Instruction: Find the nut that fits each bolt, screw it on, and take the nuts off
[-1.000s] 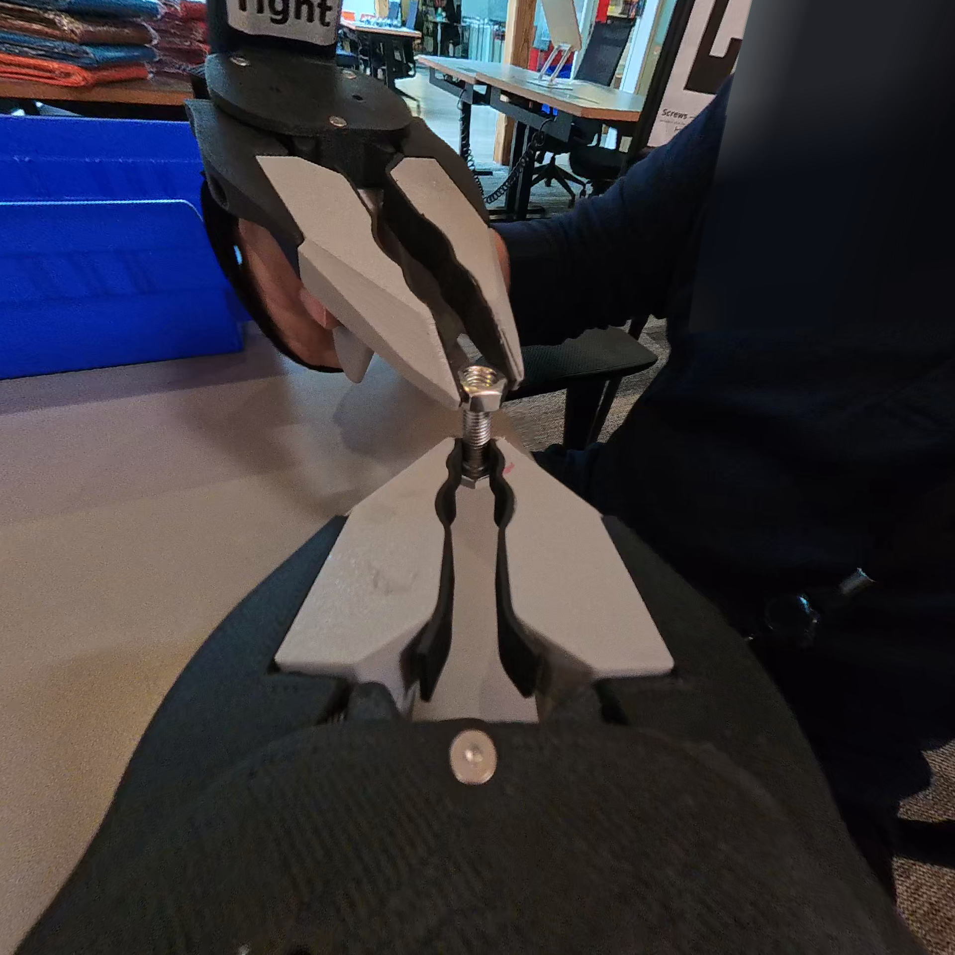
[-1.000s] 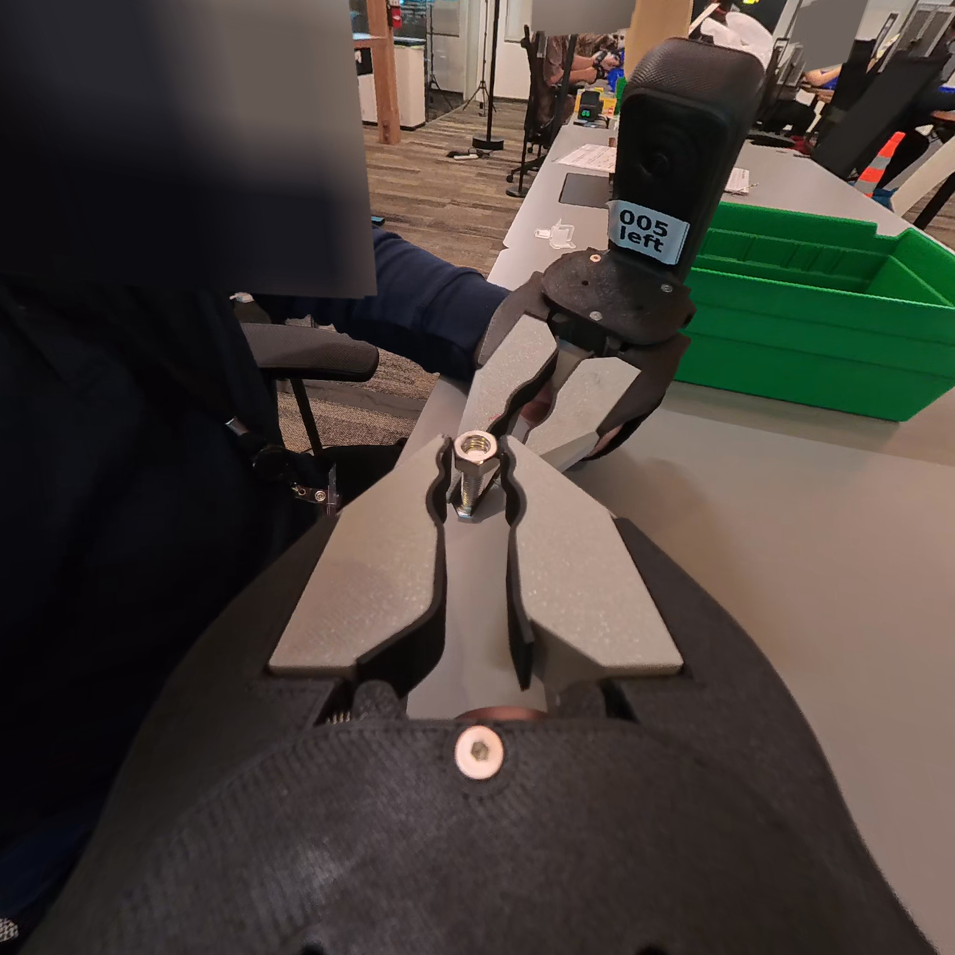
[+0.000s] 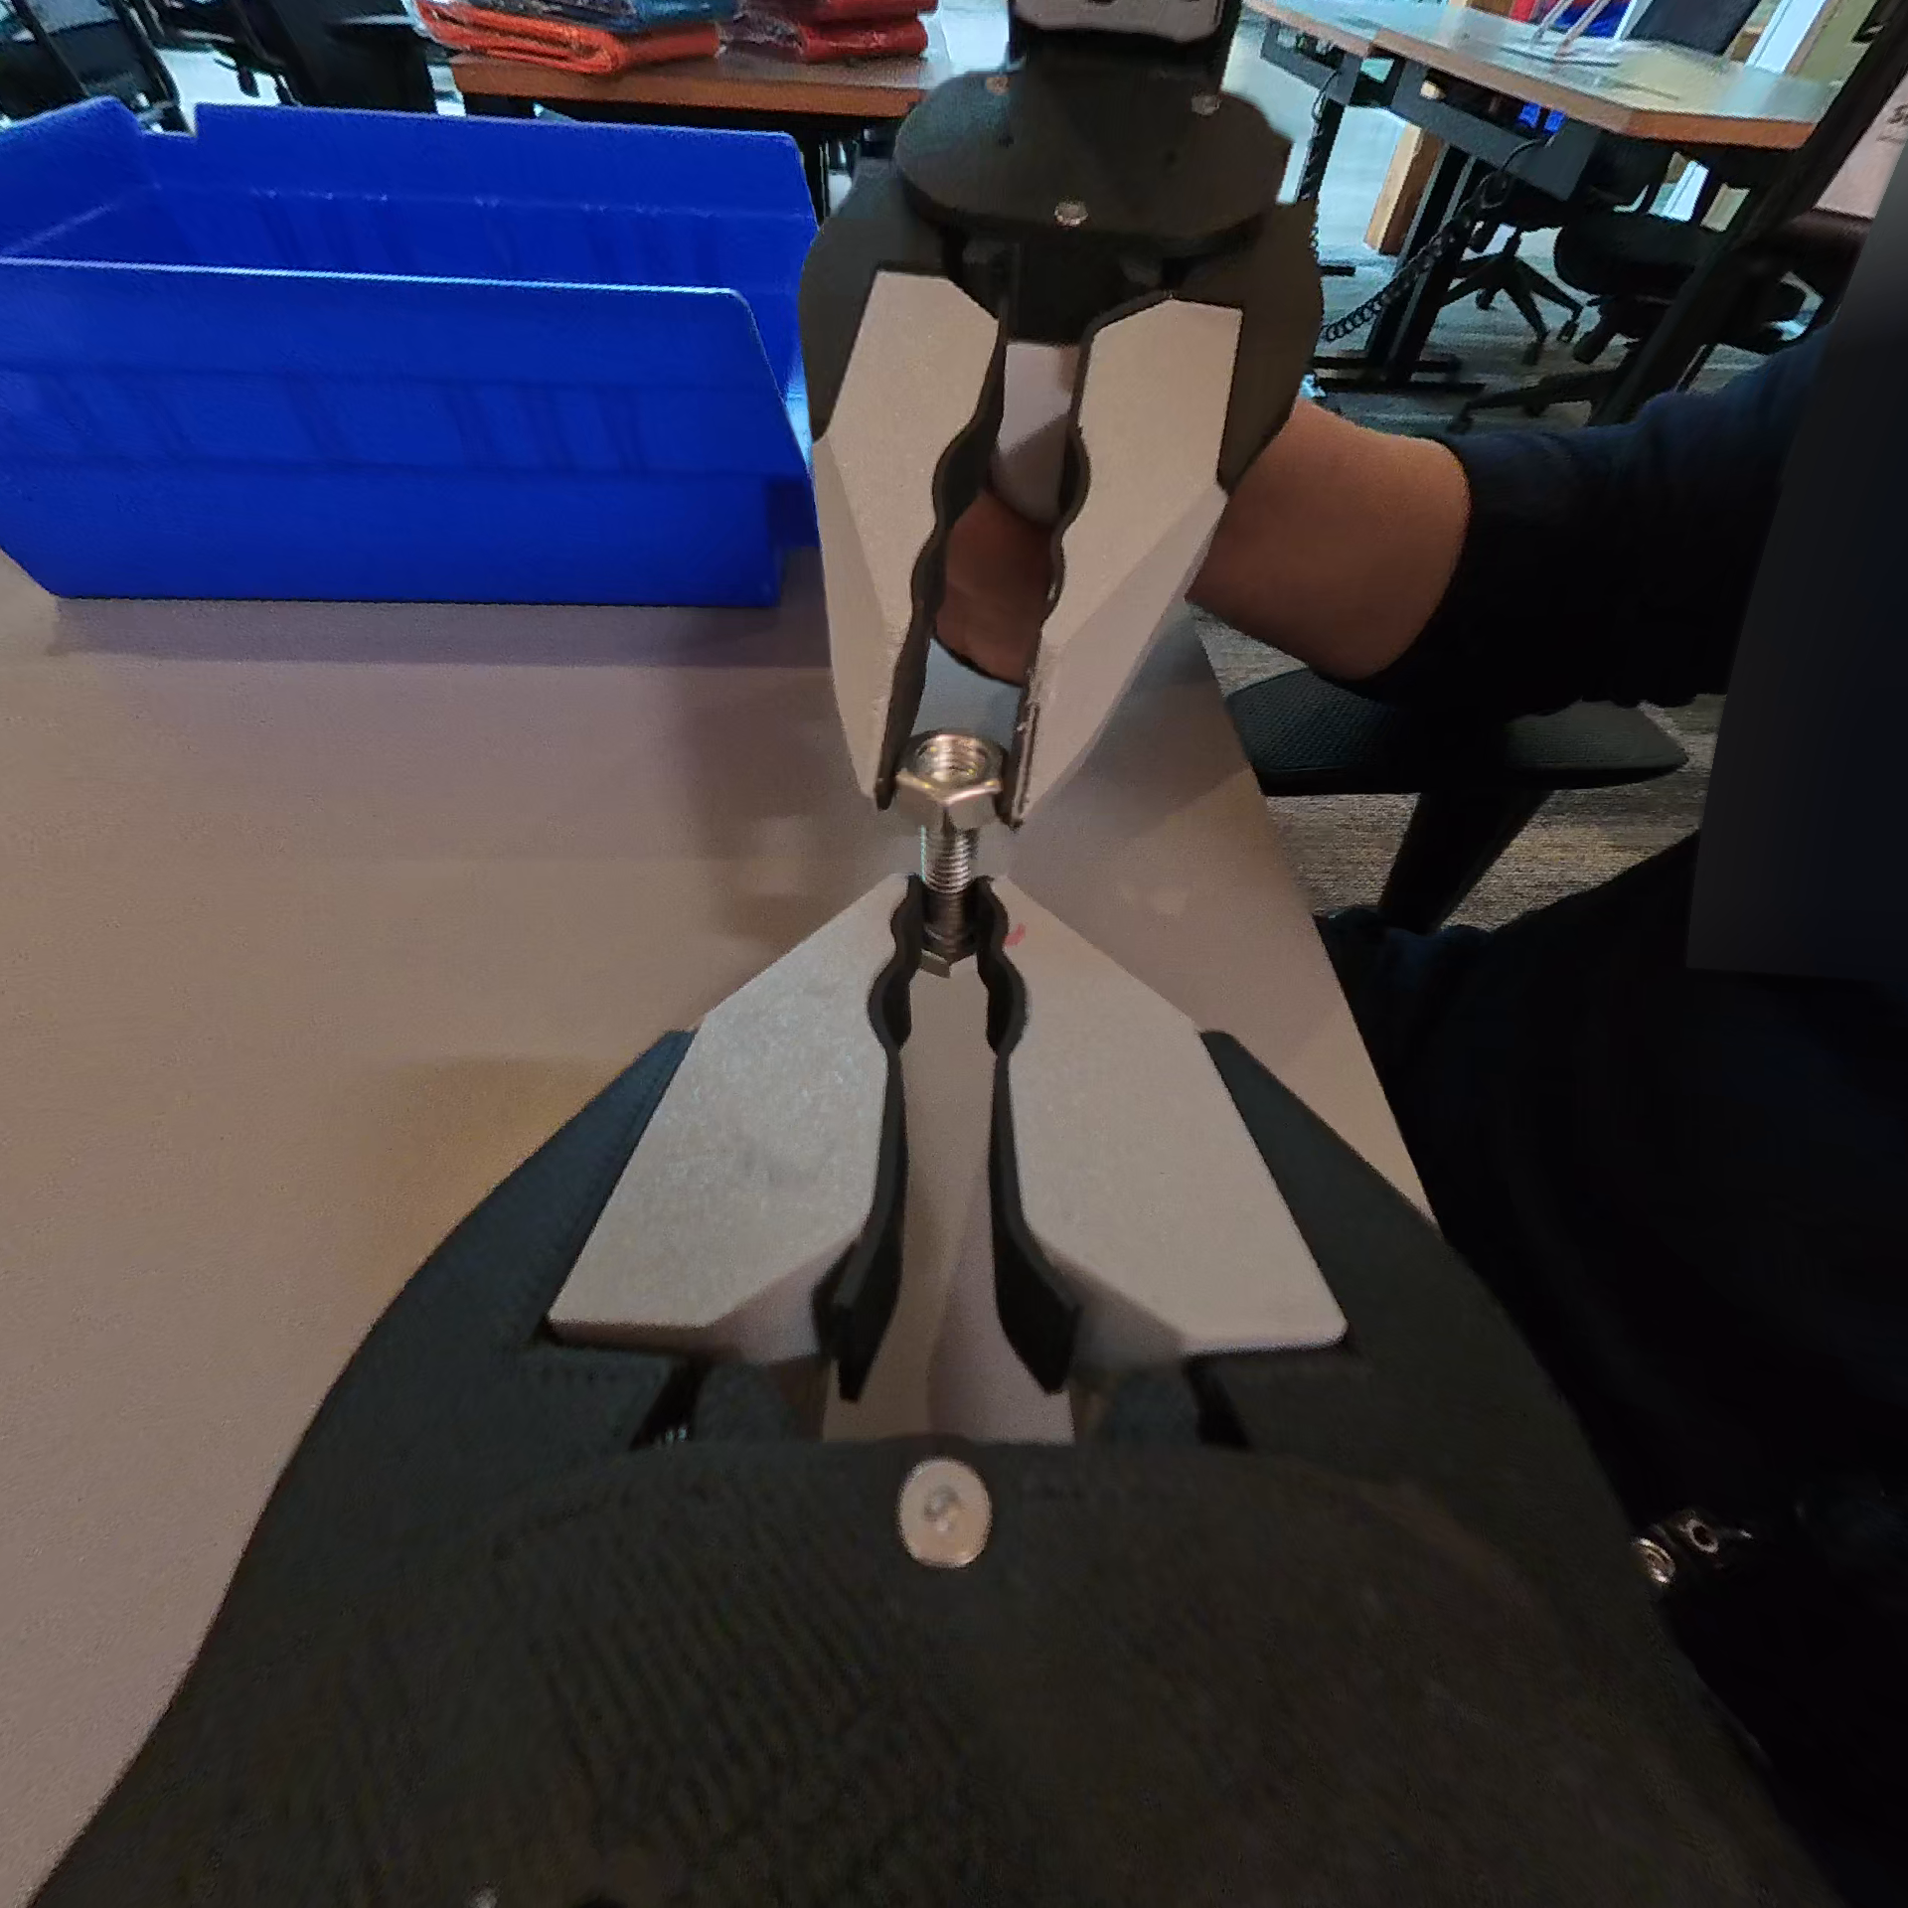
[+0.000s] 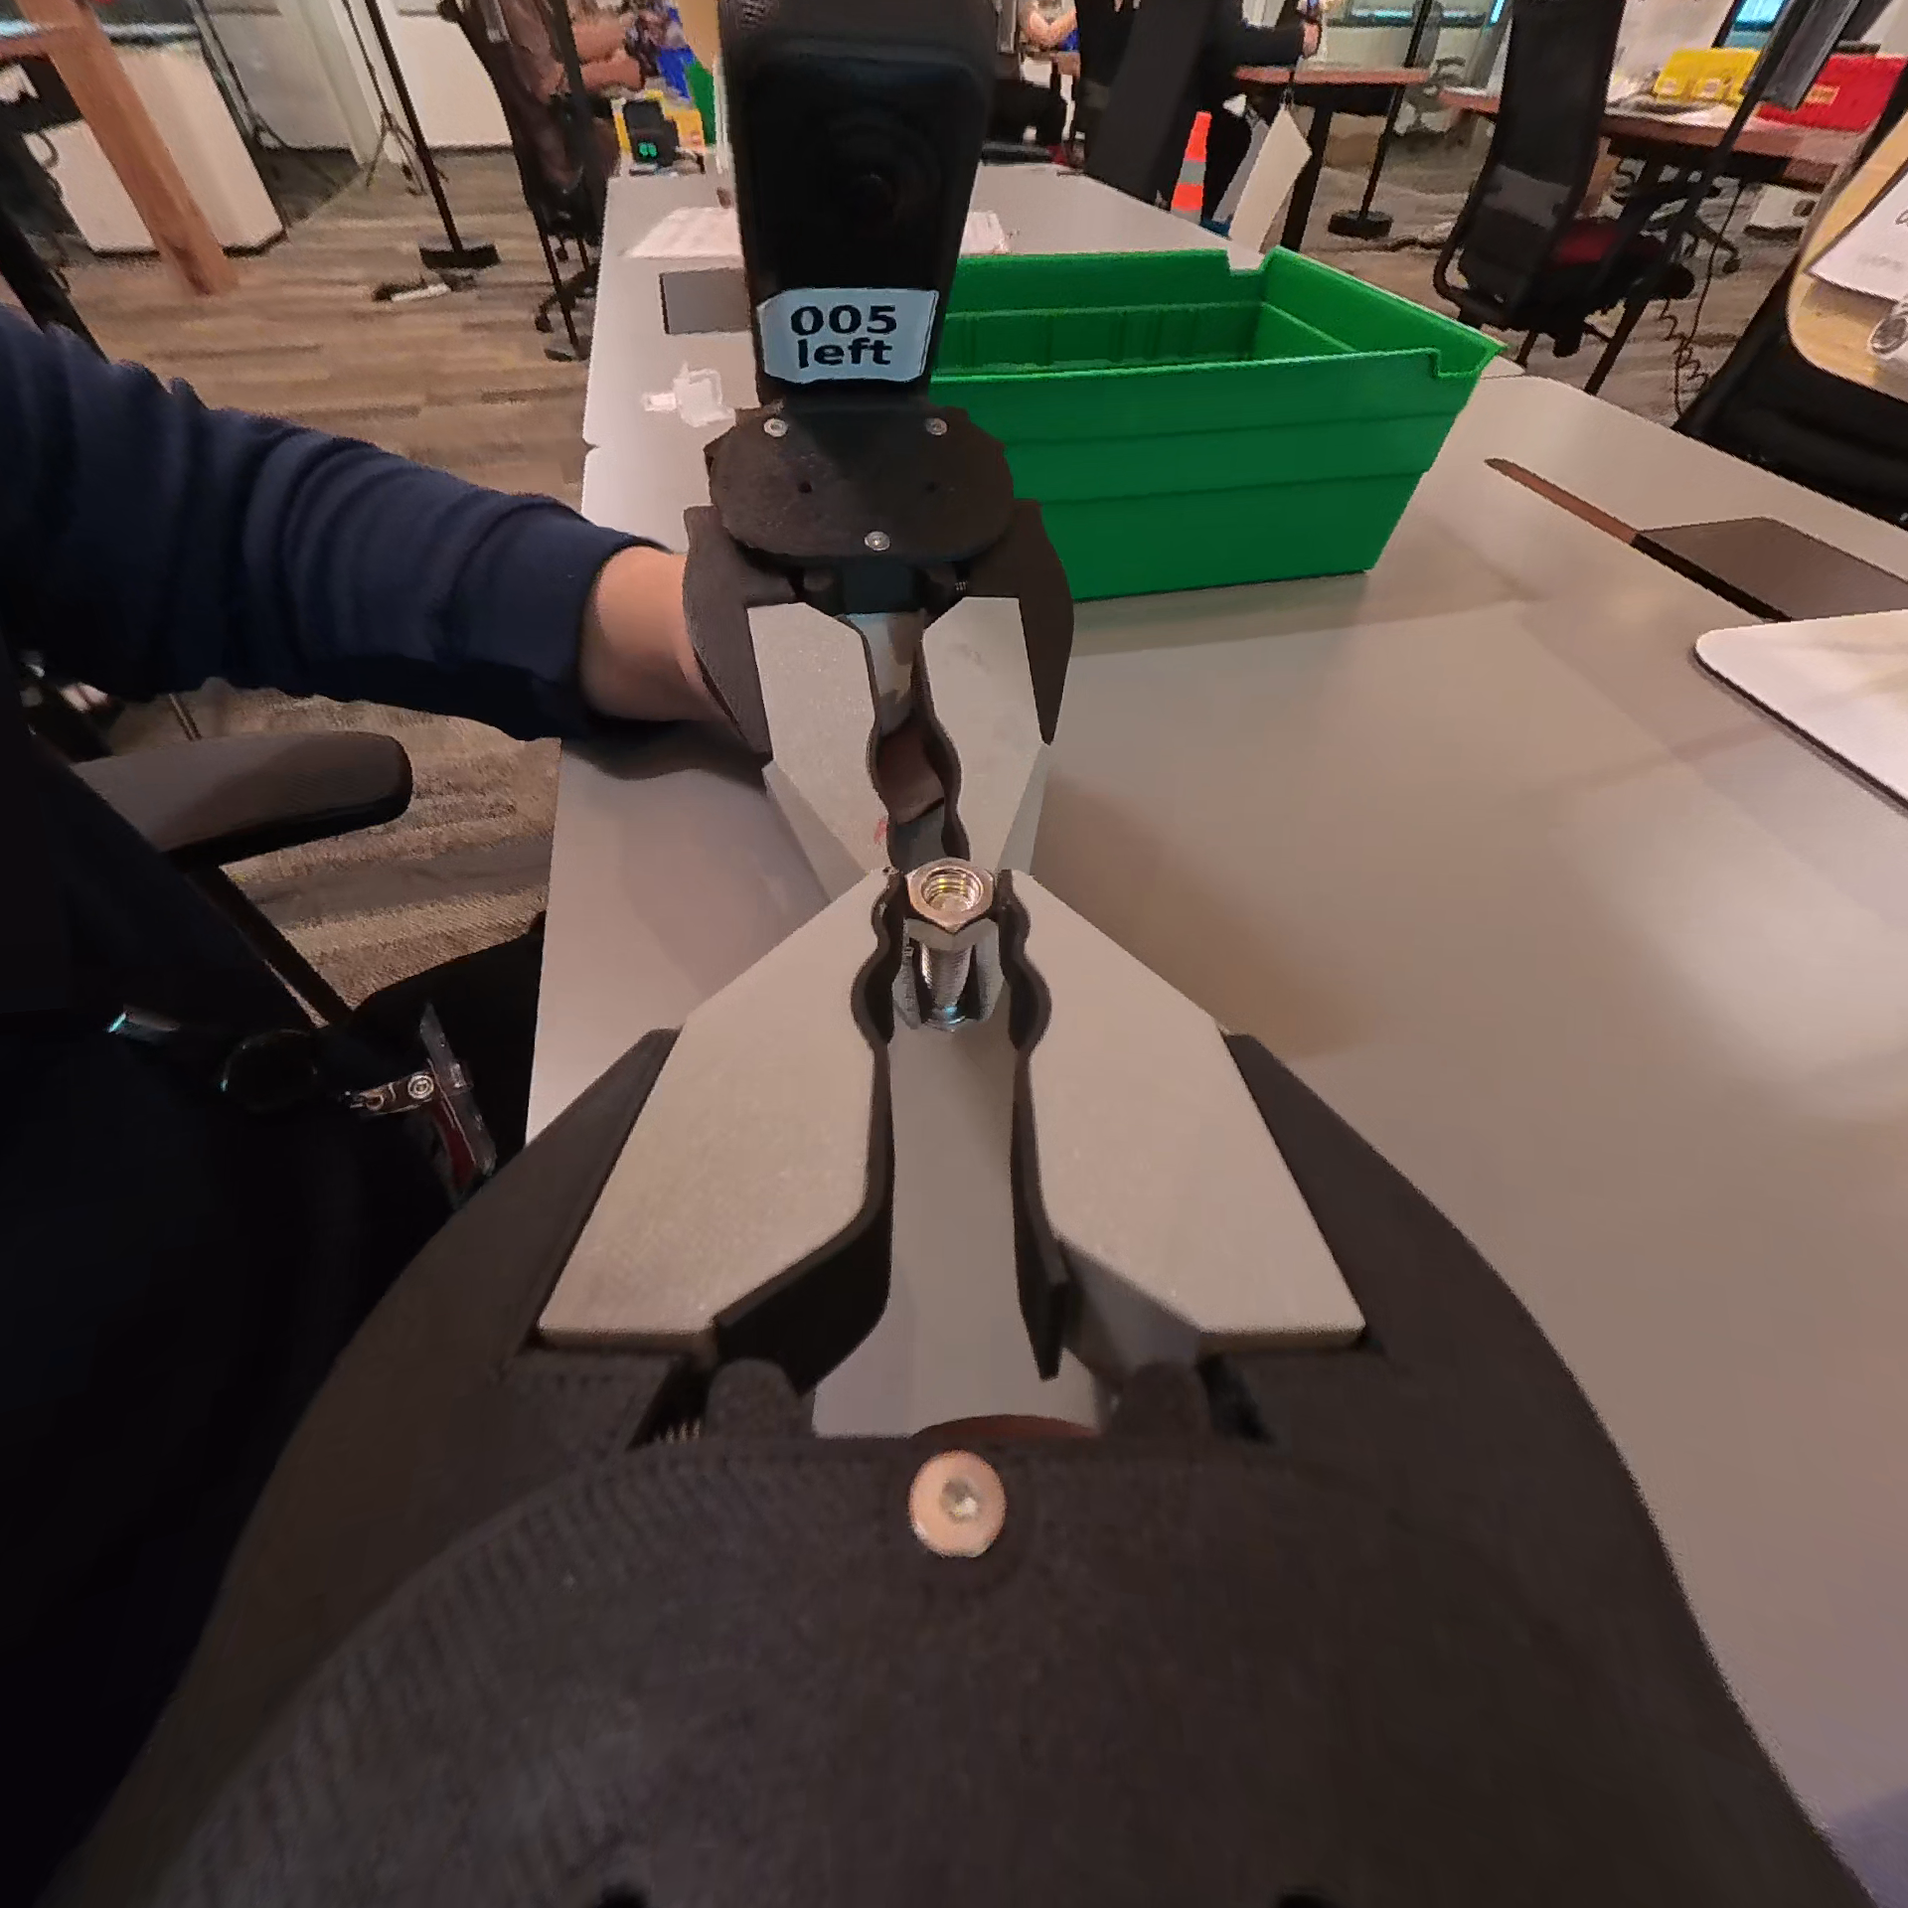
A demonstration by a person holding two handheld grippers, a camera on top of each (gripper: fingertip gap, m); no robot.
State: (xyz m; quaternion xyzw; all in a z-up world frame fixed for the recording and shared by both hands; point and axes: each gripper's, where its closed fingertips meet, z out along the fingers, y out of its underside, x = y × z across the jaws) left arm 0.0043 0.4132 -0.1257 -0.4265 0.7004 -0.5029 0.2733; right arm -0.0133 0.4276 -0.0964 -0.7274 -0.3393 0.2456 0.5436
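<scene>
- Frame centre: left gripper (image 3: 948, 934) clamps the bolt (image 3: 948, 878); right gripper (image 4: 950, 909) pinches the nut (image 4: 948, 900).
- Threading or unthreading, unclear; next likely another nut twist, bolt steady.

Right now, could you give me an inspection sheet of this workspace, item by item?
Surface: grey table, mostly bare.
Job's things: one bolt held in the air, with a hex nut on its threaded end.
Clutter: blue bin and green bin on the table; a white board at its edge.
Grippers: left hand-held gripper shut on the bolt near its head; right hand-held gripper shut on the hex nut.
Cables: a coiled cable hangs under a far desk.
Surroundings: office chairs, wooden desks, folded cloths on a shelf; a person's dark sleeve.
</scene>
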